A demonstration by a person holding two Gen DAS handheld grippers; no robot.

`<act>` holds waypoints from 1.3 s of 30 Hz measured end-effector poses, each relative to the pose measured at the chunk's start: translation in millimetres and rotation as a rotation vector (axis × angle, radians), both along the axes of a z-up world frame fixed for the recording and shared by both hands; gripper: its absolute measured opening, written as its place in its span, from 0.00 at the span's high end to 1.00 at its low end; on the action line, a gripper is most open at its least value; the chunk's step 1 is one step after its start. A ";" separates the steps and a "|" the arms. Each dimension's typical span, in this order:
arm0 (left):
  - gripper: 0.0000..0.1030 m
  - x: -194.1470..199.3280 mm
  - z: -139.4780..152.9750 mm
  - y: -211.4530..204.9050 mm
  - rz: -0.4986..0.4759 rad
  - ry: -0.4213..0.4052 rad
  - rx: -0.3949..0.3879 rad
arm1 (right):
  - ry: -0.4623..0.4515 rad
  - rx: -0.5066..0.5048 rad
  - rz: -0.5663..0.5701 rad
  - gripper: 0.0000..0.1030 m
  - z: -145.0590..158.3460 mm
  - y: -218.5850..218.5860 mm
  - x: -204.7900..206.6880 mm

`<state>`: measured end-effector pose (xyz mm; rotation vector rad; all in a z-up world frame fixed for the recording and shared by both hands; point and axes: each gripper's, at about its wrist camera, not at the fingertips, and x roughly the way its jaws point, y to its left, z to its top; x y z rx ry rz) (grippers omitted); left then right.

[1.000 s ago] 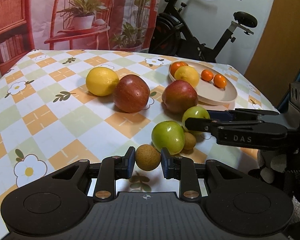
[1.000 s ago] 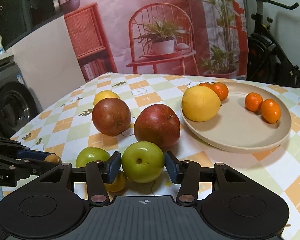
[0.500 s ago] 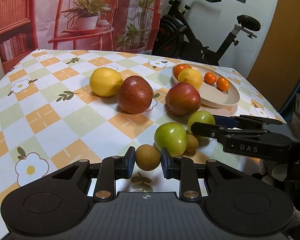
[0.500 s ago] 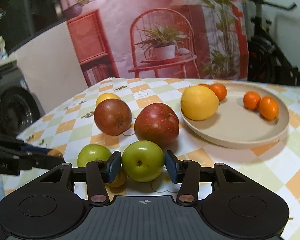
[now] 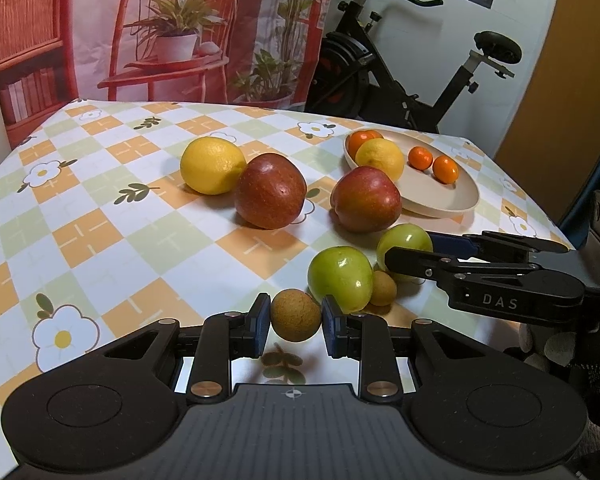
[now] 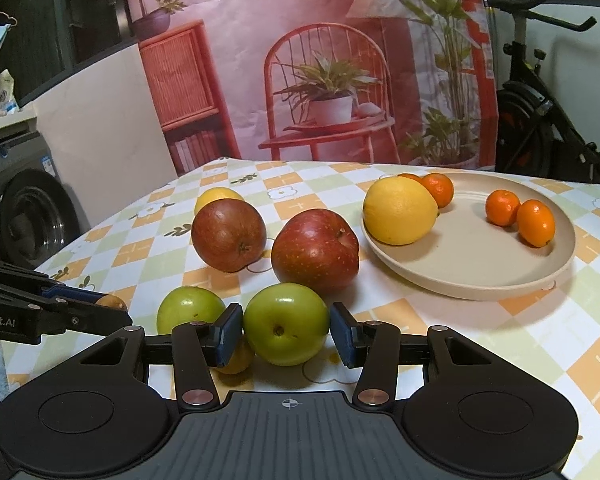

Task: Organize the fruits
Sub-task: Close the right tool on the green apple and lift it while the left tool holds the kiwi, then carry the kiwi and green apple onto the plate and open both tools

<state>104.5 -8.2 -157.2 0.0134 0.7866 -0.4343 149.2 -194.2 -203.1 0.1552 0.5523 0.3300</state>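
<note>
My left gripper (image 5: 295, 320) is shut on a small round brown fruit (image 5: 295, 314) and holds it just above the tablecloth. My right gripper (image 6: 286, 330) is shut on a green apple (image 6: 286, 328); it also shows in the left wrist view (image 5: 405, 240). A second green apple (image 5: 339, 278) and a small brown fruit (image 5: 383, 289) lie between the grippers. Two red apples (image 5: 270, 191) (image 5: 366, 199) and a lemon (image 5: 212, 165) lie on the cloth. A beige plate (image 6: 472, 276) holds a lemon (image 6: 399, 210) and small oranges (image 6: 535, 222).
The table has a checked flower cloth (image 5: 100, 236). An exercise bike (image 5: 404, 68) stands behind the table on the right. A printed backdrop (image 5: 160, 28) hangs at the back. A washing machine (image 6: 24, 216) stands left of the table.
Both grippers have lifted slightly and tilted, with the fruits still held. The view has risen a little above the table.
</note>
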 end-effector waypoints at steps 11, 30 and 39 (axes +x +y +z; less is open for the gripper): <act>0.72 8.5 18.2 -4.6 -0.013 -0.034 -0.004 | -0.013 0.044 -0.032 0.57 10.1 -12.4 -1.3; 0.72 80.9 87.8 -86.0 -0.104 -0.181 -0.094 | -0.145 0.003 -0.180 0.57 69.7 -89.1 29.5; 0.72 116.1 69.7 -123.1 -0.161 -0.152 -0.056 | -0.079 -0.037 -0.224 0.57 56.0 -135.3 93.3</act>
